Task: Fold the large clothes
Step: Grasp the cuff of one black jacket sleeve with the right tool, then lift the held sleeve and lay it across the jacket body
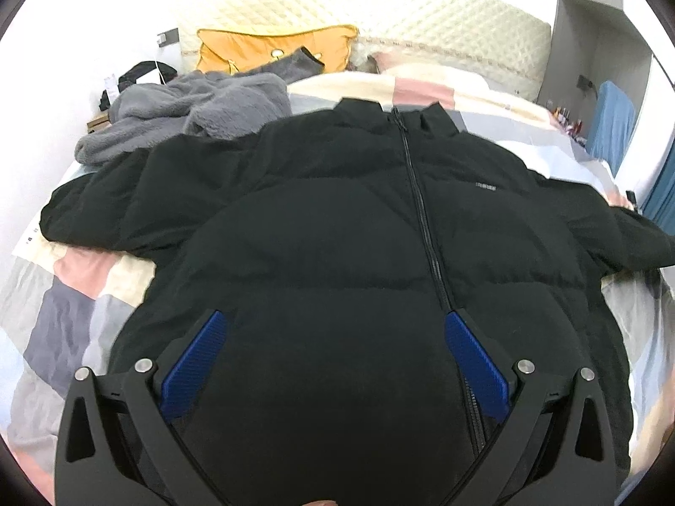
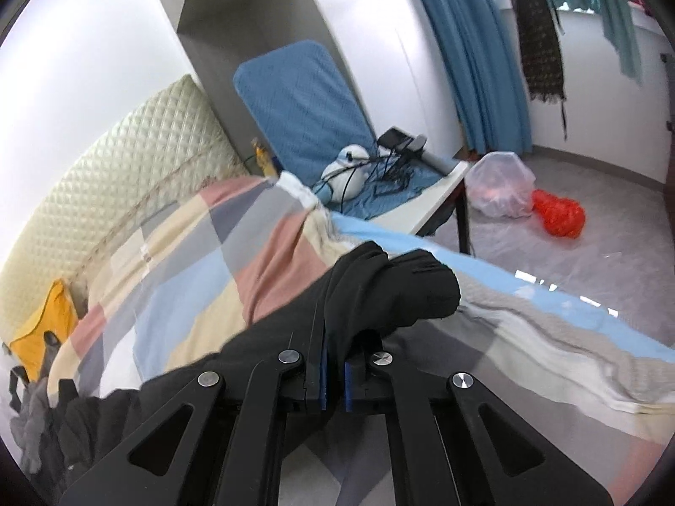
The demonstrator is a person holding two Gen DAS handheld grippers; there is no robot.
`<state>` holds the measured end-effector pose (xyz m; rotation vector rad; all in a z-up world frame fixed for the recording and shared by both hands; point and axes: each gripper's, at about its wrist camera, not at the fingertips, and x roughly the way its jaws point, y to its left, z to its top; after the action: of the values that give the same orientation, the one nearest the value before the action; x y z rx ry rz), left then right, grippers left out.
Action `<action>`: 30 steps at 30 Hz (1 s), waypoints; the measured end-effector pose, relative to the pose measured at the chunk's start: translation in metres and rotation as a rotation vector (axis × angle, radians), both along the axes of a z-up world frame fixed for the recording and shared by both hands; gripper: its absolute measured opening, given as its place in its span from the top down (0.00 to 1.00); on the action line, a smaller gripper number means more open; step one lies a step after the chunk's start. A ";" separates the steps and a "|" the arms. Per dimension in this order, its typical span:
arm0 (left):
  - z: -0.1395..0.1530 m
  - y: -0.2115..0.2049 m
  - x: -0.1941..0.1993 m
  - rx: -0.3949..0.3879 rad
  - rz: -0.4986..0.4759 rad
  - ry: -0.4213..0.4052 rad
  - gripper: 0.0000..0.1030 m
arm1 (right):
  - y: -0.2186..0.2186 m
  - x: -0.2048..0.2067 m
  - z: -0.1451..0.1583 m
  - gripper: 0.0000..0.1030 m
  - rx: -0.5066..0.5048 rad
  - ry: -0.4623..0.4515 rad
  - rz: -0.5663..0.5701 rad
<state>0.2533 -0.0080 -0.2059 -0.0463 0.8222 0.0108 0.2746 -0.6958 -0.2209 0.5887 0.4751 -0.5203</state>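
Black puffer jacket [image 1: 337, 211], zipped, spread flat

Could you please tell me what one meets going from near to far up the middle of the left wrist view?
Left gripper → black jacket → patchwork quilt → quilted headboard.

White walls, a quilted cream headboard [image 1: 443, 21], blue curtains [image 2: 476, 63] by the window, grey floor [image 2: 590, 211], bright daylight.
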 end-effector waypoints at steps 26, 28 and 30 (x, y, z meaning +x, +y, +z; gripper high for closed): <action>0.039 0.035 -0.066 0.009 -0.017 -0.186 0.00 | 0.352 0.011 0.271 0.97 -0.380 -0.269 0.537; 0.041 0.039 -0.068 0.011 -0.014 -0.199 0.00 | 0.392 0.021 0.274 0.97 -0.419 -0.265 0.608; 0.042 0.043 -0.068 0.014 -0.005 -0.204 0.00 | 0.425 0.031 0.271 0.97 -0.432 -0.260 0.675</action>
<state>0.1850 0.0346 -0.1640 -0.0318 0.6185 0.0065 0.3059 -0.2709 0.0500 0.0559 0.2739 0.1051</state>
